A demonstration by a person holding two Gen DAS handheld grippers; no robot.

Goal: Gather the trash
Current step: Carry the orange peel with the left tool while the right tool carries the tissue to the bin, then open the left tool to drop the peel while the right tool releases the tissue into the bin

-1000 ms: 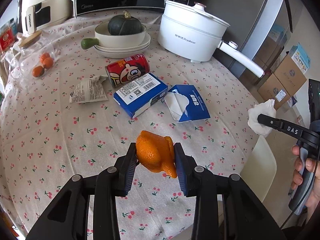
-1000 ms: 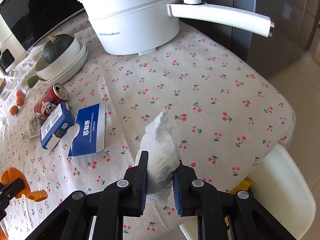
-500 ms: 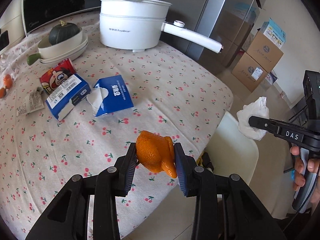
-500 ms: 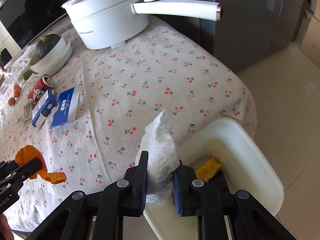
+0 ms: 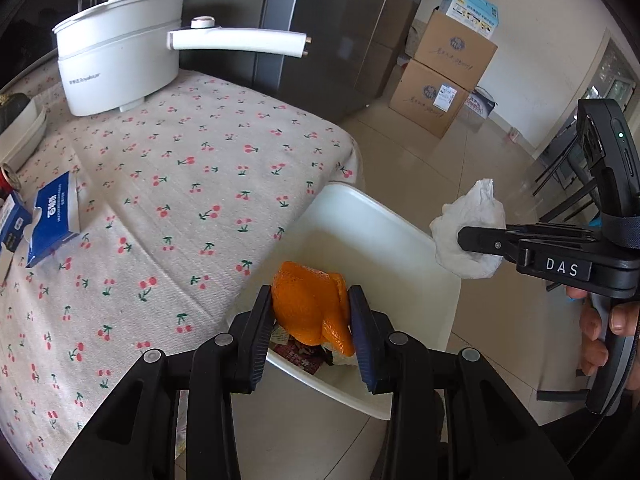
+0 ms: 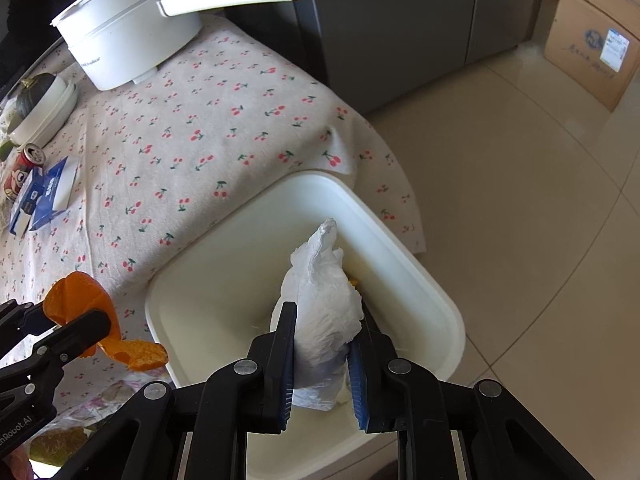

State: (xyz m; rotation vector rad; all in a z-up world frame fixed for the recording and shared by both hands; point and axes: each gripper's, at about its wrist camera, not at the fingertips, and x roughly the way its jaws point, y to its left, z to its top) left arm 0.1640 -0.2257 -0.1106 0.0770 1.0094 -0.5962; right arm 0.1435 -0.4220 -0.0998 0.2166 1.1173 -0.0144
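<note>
The left gripper clamps an orange peel above the near rim of the white bin. The right gripper pinches a tissue over the bin beside the table.

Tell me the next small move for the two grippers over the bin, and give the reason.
Probably open the right gripper first: it is shut on the crumpled tissue, which hangs over the inside of the white bin, so the tissue should drop in. The left gripper holds the orange peel nearer the bin's table-side edge and may want a slight nudge inward before release.
</note>
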